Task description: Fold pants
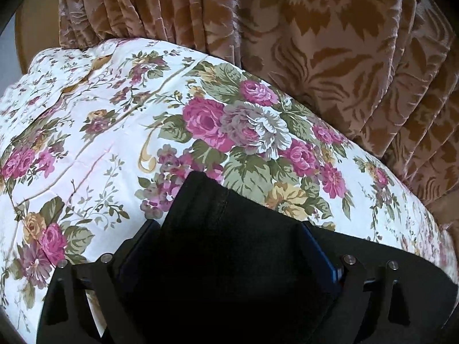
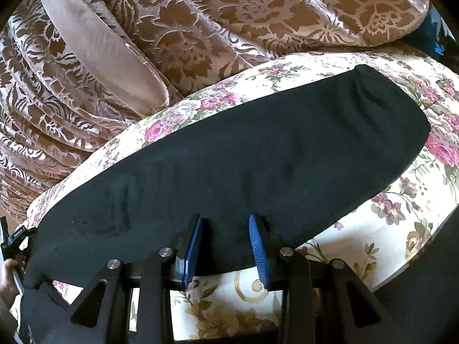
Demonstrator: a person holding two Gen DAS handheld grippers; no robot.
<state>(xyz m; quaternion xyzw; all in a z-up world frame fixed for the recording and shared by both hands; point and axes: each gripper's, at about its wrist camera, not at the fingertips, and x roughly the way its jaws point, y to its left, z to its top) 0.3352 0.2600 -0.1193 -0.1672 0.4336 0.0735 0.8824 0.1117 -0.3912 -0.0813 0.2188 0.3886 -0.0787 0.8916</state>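
Note:
The black pants [image 2: 258,149] lie stretched out as a long flat band across the floral quilt [image 2: 387,229]. My right gripper [image 2: 225,218] stands open at their near edge, its blue pads [image 2: 258,252] apart with black cloth showing between them. In the left wrist view one end of the pants [image 1: 218,229] fills the space between the fingers of my left gripper [image 1: 229,226]. Its jaws stand wide, and the inner face of the right blue pad [image 1: 318,252] is bare. Whether the cloth is lifted or lying flat is hidden.
A brown and gold patterned curtain [image 1: 330,57] hangs in folds behind the far edge of the bed, with a plain beige band [image 2: 97,48] across it. A person's hand [image 2: 7,275] shows at the left edge of the right wrist view. A dark blue object [image 2: 430,37] sits at the upper right.

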